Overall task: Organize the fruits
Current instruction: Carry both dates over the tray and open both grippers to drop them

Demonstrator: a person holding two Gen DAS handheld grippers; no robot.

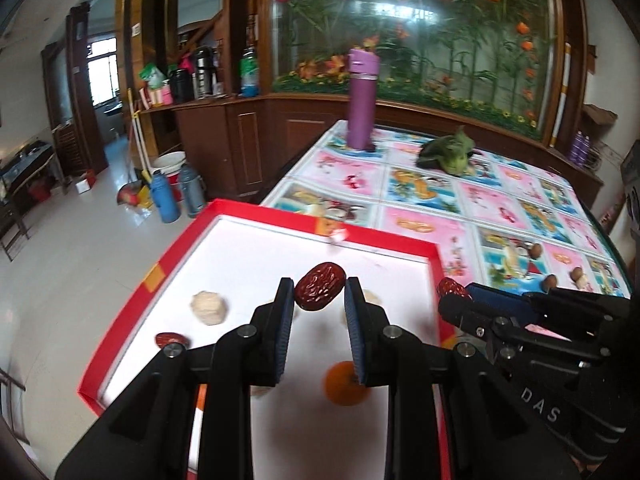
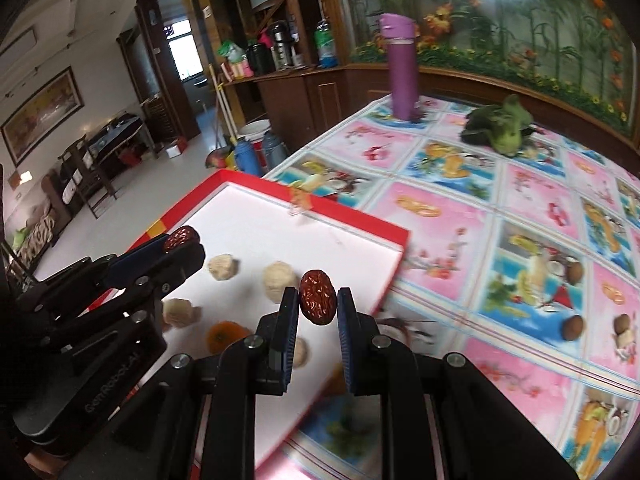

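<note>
Purple flask (image 1: 362, 100) and leafy greens (image 1: 448, 154) on patterned tablecloth (image 1: 420, 188)

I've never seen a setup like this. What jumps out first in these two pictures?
Two black handheld grippers, each pinching a wrinkled red date: the left gripper holds its date above the red-rimmed white tray, and the right gripper holds another date over the tray's right edge. Pale round fruits and an orange fruit lie in the tray. Farther back on the bright fruit-print tablecloth stands a purple bottle.
</note>
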